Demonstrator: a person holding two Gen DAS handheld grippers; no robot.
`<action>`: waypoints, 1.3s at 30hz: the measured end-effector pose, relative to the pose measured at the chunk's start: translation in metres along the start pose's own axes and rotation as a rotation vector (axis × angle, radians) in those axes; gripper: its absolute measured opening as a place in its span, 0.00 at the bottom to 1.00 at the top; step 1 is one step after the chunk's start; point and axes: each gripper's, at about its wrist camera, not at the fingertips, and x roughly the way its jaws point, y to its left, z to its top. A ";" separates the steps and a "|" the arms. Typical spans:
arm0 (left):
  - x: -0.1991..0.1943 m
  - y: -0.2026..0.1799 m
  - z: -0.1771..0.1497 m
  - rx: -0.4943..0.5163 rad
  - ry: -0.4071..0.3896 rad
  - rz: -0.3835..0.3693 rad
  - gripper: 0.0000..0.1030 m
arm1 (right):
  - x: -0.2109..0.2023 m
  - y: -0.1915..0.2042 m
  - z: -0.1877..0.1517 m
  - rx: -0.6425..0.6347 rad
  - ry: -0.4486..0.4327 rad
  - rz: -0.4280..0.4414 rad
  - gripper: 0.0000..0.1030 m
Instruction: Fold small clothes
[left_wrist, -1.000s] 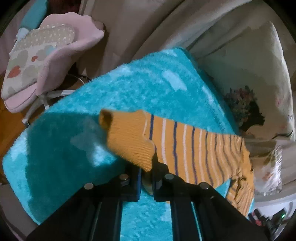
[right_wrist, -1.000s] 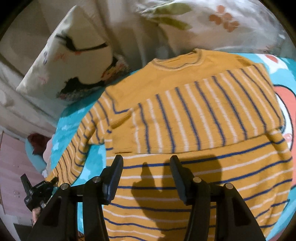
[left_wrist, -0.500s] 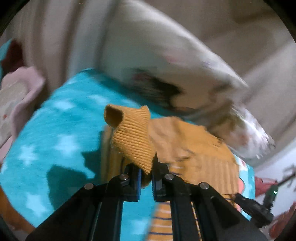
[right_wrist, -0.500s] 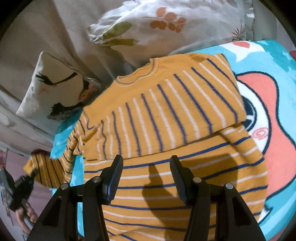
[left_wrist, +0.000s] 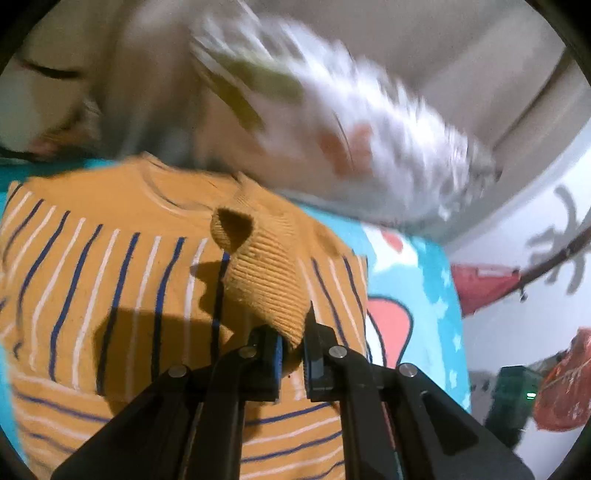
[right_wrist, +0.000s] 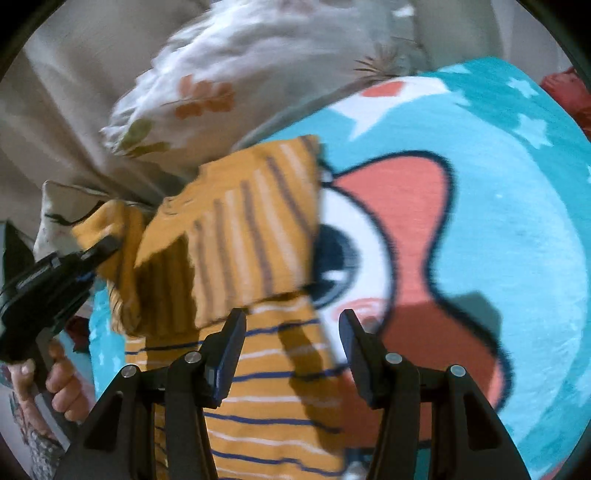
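A small mustard-yellow sweater (left_wrist: 110, 266) with blue and white stripes lies on a turquoise blanket (right_wrist: 498, 221). My left gripper (left_wrist: 293, 347) is shut on the ribbed cuff (left_wrist: 258, 277) of one sleeve and holds it lifted over the sweater's chest, below the neckline. In the right wrist view the same left gripper (right_wrist: 99, 251) shows at the left edge, with a hand (right_wrist: 55, 384) on its grip and the sleeve draped from it. My right gripper (right_wrist: 291, 332) is open above the sweater's (right_wrist: 280, 398) striped lower body near its right edge, with nothing between its fingers.
Floral pillows (right_wrist: 229, 74) lean against beige bedding behind the sweater. The blanket carries a large cartoon print with a salmon patch (right_wrist: 399, 206) and a dark eye. Red items (left_wrist: 484, 284) and a dark device with a green light (left_wrist: 513, 391) sit beyond the bed's right edge.
My left gripper has swung the sleeve cuff from out over the bare blanket across onto the sweater's chest. My right gripper has slid rightward, toward the sweater's right edge and the cartoon print.
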 end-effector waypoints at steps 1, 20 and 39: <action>0.014 -0.006 0.000 0.010 0.023 -0.001 0.08 | -0.001 -0.009 0.001 0.007 0.004 -0.005 0.55; -0.083 0.062 -0.056 -0.144 -0.055 0.240 0.52 | 0.031 0.028 0.051 -0.147 0.039 0.189 0.55; -0.145 0.217 -0.150 -0.425 -0.035 0.380 0.53 | 0.043 0.011 0.022 -0.082 0.044 0.021 0.66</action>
